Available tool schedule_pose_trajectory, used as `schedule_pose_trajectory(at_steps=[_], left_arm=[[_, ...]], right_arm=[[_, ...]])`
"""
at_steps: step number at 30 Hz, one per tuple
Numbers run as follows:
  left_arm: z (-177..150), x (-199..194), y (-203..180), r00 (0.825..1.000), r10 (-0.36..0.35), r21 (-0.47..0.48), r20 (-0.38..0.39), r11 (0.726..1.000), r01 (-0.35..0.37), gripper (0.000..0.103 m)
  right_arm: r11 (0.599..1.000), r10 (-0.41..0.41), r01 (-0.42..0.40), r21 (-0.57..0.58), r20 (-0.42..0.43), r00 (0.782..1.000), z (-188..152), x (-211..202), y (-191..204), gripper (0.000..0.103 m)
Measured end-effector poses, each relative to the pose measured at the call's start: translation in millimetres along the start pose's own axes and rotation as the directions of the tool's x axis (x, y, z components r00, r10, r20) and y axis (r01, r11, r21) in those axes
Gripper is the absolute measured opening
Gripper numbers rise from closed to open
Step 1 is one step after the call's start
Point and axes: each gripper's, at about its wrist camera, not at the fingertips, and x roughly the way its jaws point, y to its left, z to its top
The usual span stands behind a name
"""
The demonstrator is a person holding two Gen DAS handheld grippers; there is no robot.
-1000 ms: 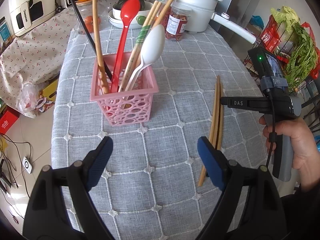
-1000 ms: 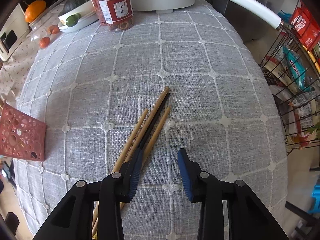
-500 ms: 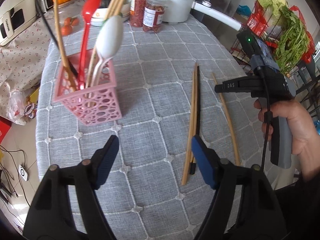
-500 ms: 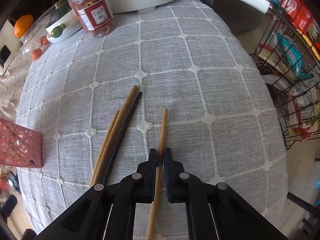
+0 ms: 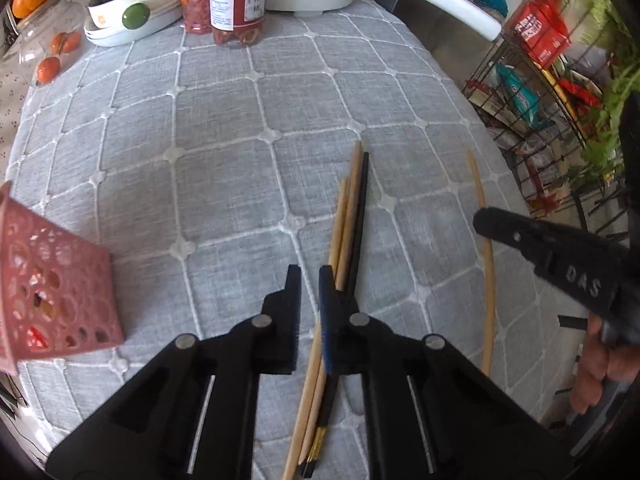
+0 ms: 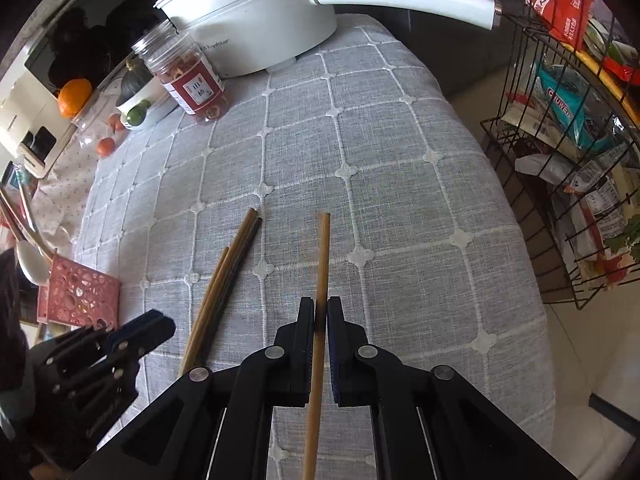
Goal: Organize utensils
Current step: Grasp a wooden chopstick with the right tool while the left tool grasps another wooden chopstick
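The pink utensil basket [image 5: 56,284] sits at the far left of the grey checked cloth on the desk [image 5: 224,152], with a white spoon [image 6: 31,262] standing up out of it.

To the right of the basket, the left hand-held gripper [image 5: 305,280] is nearly clenched, with only a narrow slit between its jaws. It hangs low over the cloth with nothing visibly caught in the slit. Its right finger lies over a bundle of three chopsticks [image 5: 352,216], two wooden and one black, which rest flat on the cloth just right of that gripper's centre line. Whether the finger actually touches them is hard to tell from this angle.

Further right of the basket, the right hand-held gripper [image 6: 318,308] is clamped on a single wooden chopstick [image 6: 323,256]. The stick runs straight forward between the jaws, apart from the bundle.

Behind all this, at the far edge of the desk from the basket, stand a jar with a red label [image 6: 188,76] and a white electric pot [image 6: 256,20] with a long handle. A black wire rack [image 6: 568,184] of packets stands off the right side.
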Motion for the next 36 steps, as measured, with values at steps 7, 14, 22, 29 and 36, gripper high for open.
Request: schedule_pose_trajectory(at_steps=[7,14,22,29,36], left_arm=[[8.1,21.3,-8.3,0.999,0.003,-0.006,-0.047,1.0,-0.003,0.008],[8.5,21.0,-17.1,0.999,0.01,0.003,-0.043,1.0,-0.01,0.008],[8.2,18.8,-24.2,0.998,0.007,0.046,-0.064,0.999,-0.004,0.008],[14.1,26.3,-32.7,0.996,0.042,0.073,-0.073,0.997,-0.036,0.014],[19.1,37.3,-41.9,0.991,0.088,0.119,-0.1,0.99,-0.076,0.016]], right_arm=[[1.0,0.028,-0.028,-0.001,0.0,1.0,-4.0,-4.1,-11.2,0.007],[0.999,0.049,-0.049,0.002,-0.001,0.999,-4.9,-4.4,-11.9,0.007],[0.998,0.058,-0.058,0.008,0.002,0.998,-4.4,-5.8,-10.8,0.007],[0.998,0.054,-0.054,0.011,-0.026,0.998,-5.5,2.4,-11.5,0.007],[0.998,0.052,-0.049,0.048,-0.071,0.996,-8.2,15.8,-19.1,0.028]])
